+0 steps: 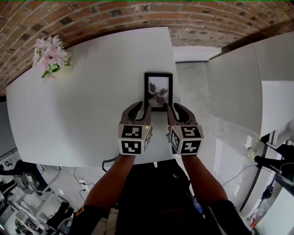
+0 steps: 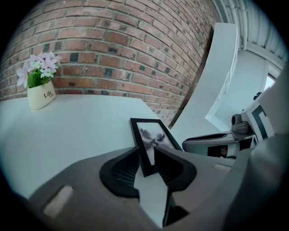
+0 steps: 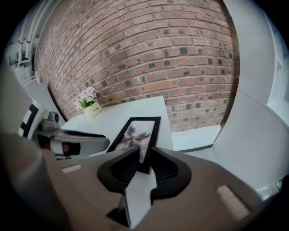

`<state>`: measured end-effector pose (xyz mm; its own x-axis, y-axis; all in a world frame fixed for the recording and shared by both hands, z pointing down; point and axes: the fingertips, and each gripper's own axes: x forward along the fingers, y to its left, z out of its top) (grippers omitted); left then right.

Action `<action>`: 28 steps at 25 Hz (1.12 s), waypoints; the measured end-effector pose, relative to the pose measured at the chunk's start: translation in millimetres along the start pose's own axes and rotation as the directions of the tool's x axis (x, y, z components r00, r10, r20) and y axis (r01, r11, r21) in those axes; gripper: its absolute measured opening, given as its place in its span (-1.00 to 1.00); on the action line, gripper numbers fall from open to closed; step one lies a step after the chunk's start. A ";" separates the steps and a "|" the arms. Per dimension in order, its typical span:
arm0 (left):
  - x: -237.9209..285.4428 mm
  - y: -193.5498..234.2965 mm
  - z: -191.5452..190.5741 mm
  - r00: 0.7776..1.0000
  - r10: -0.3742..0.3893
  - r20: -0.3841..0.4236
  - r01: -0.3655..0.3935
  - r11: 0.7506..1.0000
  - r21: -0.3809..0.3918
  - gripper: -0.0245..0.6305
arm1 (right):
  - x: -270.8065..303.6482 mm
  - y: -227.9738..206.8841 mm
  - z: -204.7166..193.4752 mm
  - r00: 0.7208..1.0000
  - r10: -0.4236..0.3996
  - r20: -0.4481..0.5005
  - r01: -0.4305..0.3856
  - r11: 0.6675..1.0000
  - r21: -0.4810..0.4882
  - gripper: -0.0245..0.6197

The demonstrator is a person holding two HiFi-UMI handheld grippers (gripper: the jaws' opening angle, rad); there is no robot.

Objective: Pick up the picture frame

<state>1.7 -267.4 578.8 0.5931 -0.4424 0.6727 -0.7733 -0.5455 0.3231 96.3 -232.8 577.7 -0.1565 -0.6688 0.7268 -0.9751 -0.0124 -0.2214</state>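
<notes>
Head view looks steeply down on a white table (image 1: 82, 105) where the picture frame (image 1: 158, 91) lies flat near the table's right edge, with its short side towards the person. Both bare forearms reach forward side by side, and both grippers slope downward to the near end of the frame. The left gripper (image 1: 144, 109) stands at the near left corner and the right gripper (image 1: 175, 109) at the near right corner. Their marker cubes (image 1: 133, 139) are turned up to the camera. In the left gripper view the jaws stand apart, and the corner of the black frame (image 2: 151, 140) sits in the gap between them; I see no pad pressing on it. In the right gripper view the jaws are also apart, with the other near corner of the frame (image 3: 137, 135) between them, and a firm clamp does not show. A small pot of pink flowers (image 1: 50, 57) stands far away at the table's left back corner, before a brick wall (image 1: 138, 13).
</notes>
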 end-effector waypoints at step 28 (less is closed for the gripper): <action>27.0 4.7 -9.1 0.998 -0.004 -0.058 0.003 1.000 -0.024 -0.58 | 23.1 -7.0 -11.0 0.999 0.020 -0.048 -0.016 0.997 0.074 -0.64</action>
<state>12.1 -275.4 604.6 0.5822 -0.3984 0.7087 -0.7768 -0.5297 0.3405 97.7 -240.0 603.2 -0.1833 -0.6325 0.7526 -0.9581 -0.0565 -0.2809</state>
